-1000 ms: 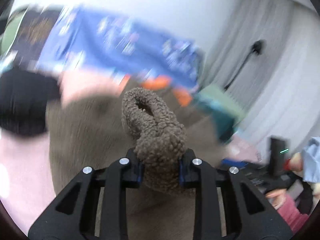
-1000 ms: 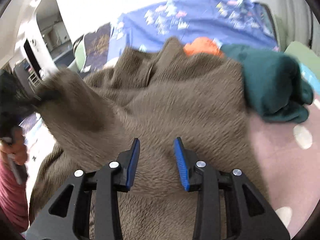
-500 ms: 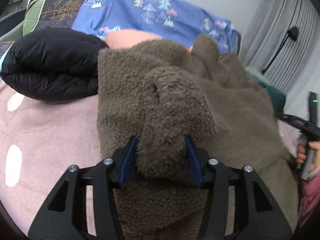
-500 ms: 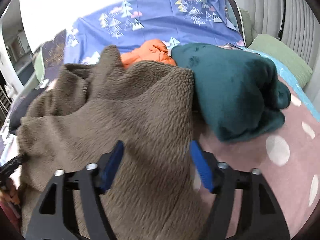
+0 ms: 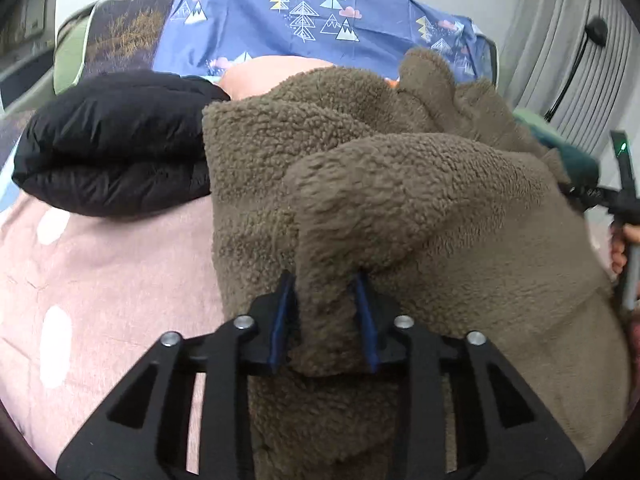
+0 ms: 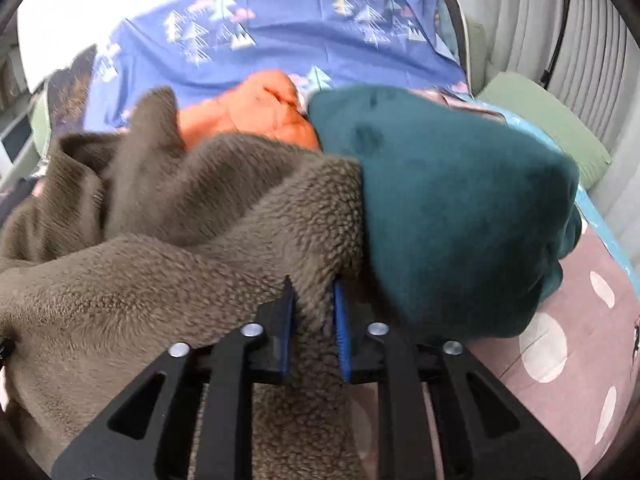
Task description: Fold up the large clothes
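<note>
Left gripper (image 5: 324, 316): my jaws have just been closing and now pinch a thick fold of the brown fleece (image 5: 400, 208), blue pads pressed into the pile on both sides.
Right gripper (image 6: 314, 320): my jaws have also just been closing; they clamp the fleece (image 6: 180, 272) at its right-hand edge, fabric bunched between the pads.
Fleece: it lies spread over the pink dotted bedsheet (image 5: 100, 280), heaped in soft ridges, with one corner sticking up at the far side.
Left edge: the fleece border runs down beside the black padded jacket (image 5: 112, 140), touching it near the top.
Right edge: in my right view the border butts straight against the teal garment (image 6: 460, 208), no gap showing.
Far side: an orange garment (image 6: 256, 112) sits just behind the fleece, then the blue tree-print cloth (image 6: 280, 32).
Open room: bare sheet lies to the left of the fleece below the jacket, and more (image 6: 560, 340) to the right below the teal garment.
Near edge: it runs under my fingers, so I cannot tell where it ends.
</note>
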A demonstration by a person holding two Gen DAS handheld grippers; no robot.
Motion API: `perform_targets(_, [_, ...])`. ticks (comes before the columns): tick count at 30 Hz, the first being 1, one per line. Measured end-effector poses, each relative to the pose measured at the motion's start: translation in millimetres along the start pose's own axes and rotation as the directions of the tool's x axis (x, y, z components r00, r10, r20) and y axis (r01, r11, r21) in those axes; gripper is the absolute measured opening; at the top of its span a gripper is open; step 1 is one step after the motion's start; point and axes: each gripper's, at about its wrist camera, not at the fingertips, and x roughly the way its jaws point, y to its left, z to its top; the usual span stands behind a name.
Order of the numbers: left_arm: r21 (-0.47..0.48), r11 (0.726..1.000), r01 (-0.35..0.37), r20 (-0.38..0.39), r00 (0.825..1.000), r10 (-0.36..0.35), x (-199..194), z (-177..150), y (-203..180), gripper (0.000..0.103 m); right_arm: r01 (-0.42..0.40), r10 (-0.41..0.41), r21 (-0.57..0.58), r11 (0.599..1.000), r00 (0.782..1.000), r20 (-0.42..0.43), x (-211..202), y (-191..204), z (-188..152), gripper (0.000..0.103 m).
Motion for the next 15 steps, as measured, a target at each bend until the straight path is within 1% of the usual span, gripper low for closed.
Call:
perform_targets(1, [0.008,1.0,-0.014,0.01,1.0,0.014,-3,1,-3,0.037,0.037,-0.037,-0.001,0.999,0.999,0.023,-6,1,-3,0.047])
perform_targets(2, [0.009,1.0,-0.022,0.024,0.999,0.022,-9,3,-5,0.042,0.087,-0.087,-0.003,0.996,0.995,0.056,-15,2,-6,0.049])
perform_targets(3, [0.012,1.0,-0.024,0.035,0.999,0.024,-15,4,-6,0.045,0.132,-0.129,-0.022,0.991,0.984,0.125,-34,6,-12,0.049])
perform_targets(4, [0.011,1.0,-0.027,0.048,0.998,0.026,-22,6,-5,0.046,0.134,-0.126,-0.039,0.99,0.979,0.161,-45,9,-16,0.049])
perform_targets(5, [-0.001,0.999,-0.039,0.086,0.996,0.039,-35,8,-5,0.046,0.109,-0.095,-0.061,0.992,0.975,0.199,-60,13,-21,0.049])
perform_targets(6, [-0.01,0.999,-0.044,0.112,0.993,0.045,-43,10,-4,0.045,0.05,-0.03,-0.084,0.995,0.975,0.221,-76,18,-28,0.049])
perform_targets(7, [-0.024,0.999,-0.035,0.151,0.988,0.038,-55,12,-3,0.041,-0.015,0.038,-0.104,0.995,0.975,0.219,-86,24,-35,0.049])
perform_targets(9, [-0.051,0.998,0.028,0.216,0.976,-0.016,-76,16,-4,0.04,-0.158,0.185,-0.158,0.975,0.967,0.173,-98,39,-53,0.049])
perform_targets(10, [-0.046,0.995,0.084,0.227,0.971,-0.071,-80,16,-9,0.036,-0.197,0.224,-0.182,0.963,0.963,0.146,-99,46,-62,0.049])
perform_targets(11, [-0.029,0.993,0.111,0.212,0.972,-0.103,-78,17,-15,0.036,-0.205,0.231,-0.201,0.958,0.966,0.117,-94,53,-69,0.049])
perform_targets(12, [0.0,0.993,0.117,0.17,0.979,-0.116,-68,16,-23,0.037,-0.182,0.202,-0.223,0.958,0.977,0.068,-80,60,-78,0.049])
perform_targets(13, [0.024,0.996,0.088,0.115,0.989,-0.09,-53,13,-30,0.037,-0.14,0.149,-0.233,0.962,0.989,0.02,-61,65,-84,0.051])
perform_targets(14, [0.052,0.999,0.008,0.02,1.0,-0.01,-24,6,-36,0.036,-0.105,0.104,-0.235,0.966,0.994,-0.014,-44,66,-89,0.056])
perform_targets(15, [0.077,0.996,-0.035,-0.014,0.999,0.036,-8,0,-37,0.035,-0.095,0.086,-0.225,0.97,0.995,-0.05,-23,63,-93,0.061])
